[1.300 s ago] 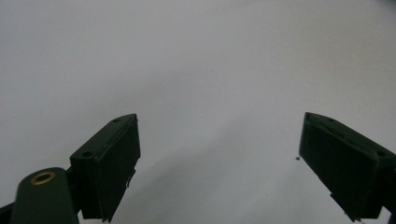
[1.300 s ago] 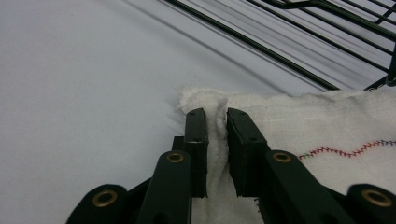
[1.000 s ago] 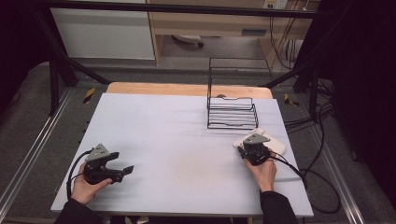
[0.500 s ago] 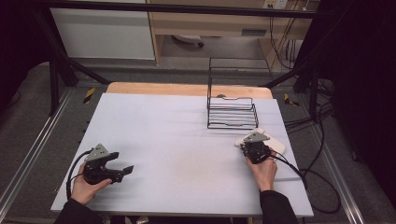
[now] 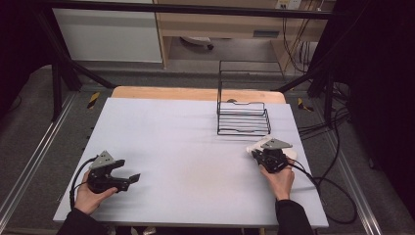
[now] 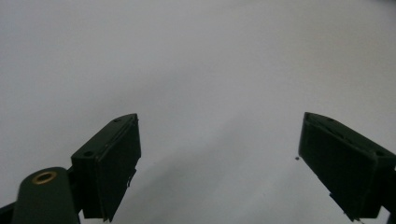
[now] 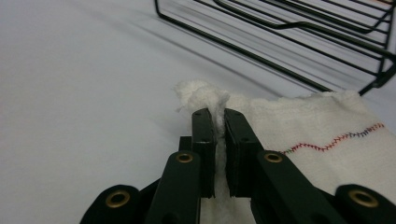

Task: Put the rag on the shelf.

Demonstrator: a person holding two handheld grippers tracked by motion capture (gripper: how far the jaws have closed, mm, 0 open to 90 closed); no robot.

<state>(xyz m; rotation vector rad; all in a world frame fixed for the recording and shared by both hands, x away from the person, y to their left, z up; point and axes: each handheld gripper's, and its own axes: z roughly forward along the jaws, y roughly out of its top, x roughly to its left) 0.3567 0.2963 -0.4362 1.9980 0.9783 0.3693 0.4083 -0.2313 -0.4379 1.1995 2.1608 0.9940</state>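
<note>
Half the towel [image 7: 308, 135] under right gripper [image 7: 218, 116].

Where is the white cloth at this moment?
The cloth lies at the right side of the table, just in front of the wire rack; the right tongs pinch its edge.

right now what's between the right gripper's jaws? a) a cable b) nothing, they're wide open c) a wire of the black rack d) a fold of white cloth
d: in the right gripper view the right gripper has its jaws closed on a bunched edge of the white cloth, while the black wire rack sits apart, farther back on the table.
</note>
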